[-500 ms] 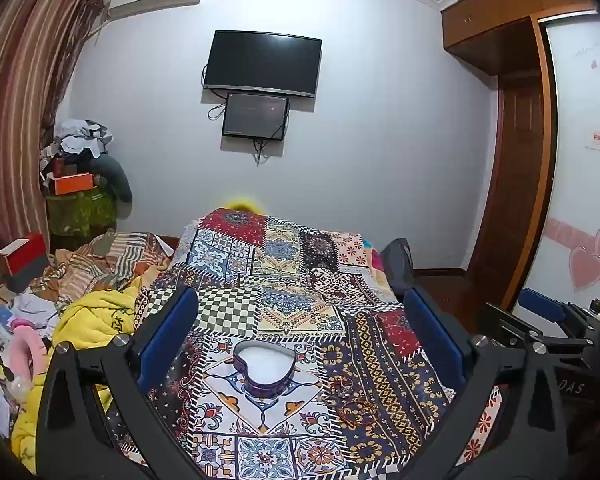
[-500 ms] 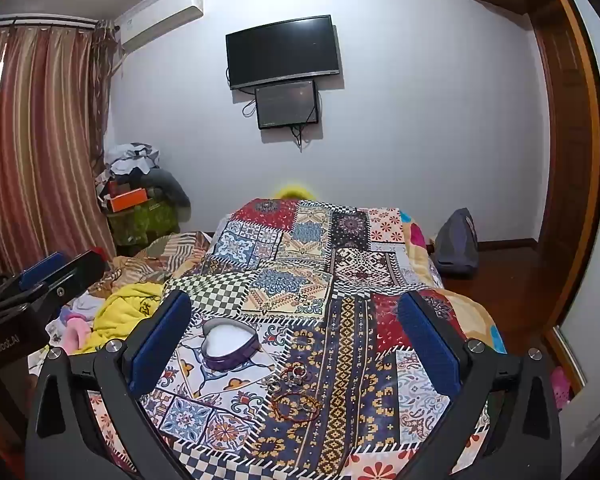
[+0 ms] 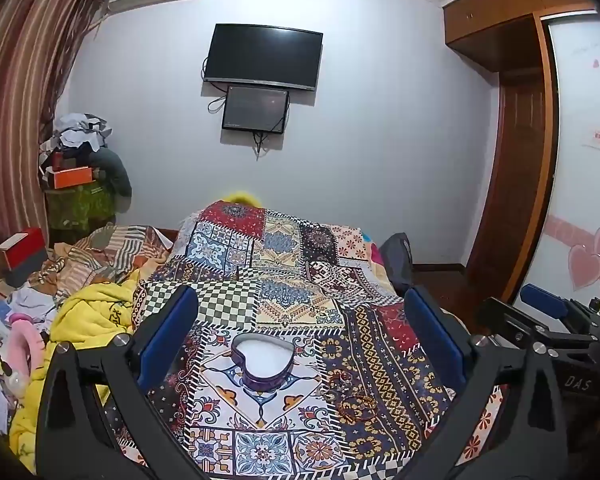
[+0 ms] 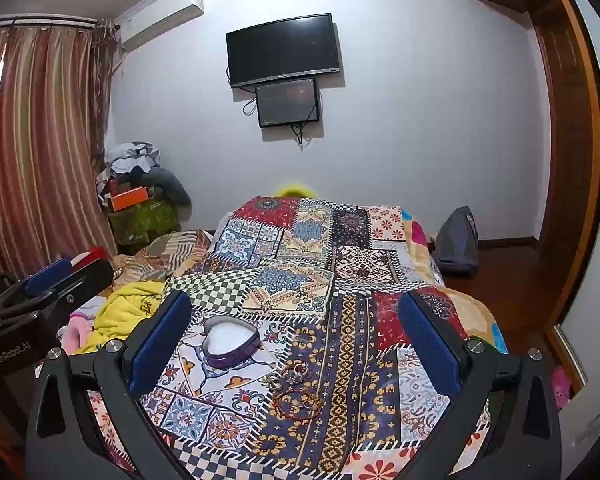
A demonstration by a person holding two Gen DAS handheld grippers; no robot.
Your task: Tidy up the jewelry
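Observation:
A purple heart-shaped jewelry box [image 3: 262, 364] with a white inside lies open on the patchwork bedspread [image 3: 284, 280]. It also shows in the right wrist view [image 4: 230, 342]. Loose rings [image 4: 294, 376] and a bead bracelet [image 4: 298, 404] lie to its right; they show faintly in the left wrist view [image 3: 354, 398]. My left gripper [image 3: 300, 340] is open and empty, above the box. My right gripper [image 4: 296, 344] is open and empty, above the jewelry. Each gripper shows at the edge of the other's view: the right gripper [image 3: 540, 320] and the left gripper [image 4: 48, 280].
A yellow blanket [image 3: 92, 320] and clutter lie left of the bed. A pile of clothes and boxes [image 3: 80, 168] stands by the curtain. A dark bag [image 4: 458, 244] sits on the floor at right. A TV [image 3: 262, 58] hangs on the far wall.
Both views have shifted only slightly. Both grippers stay open and empty, and the box and jewelry have not moved.

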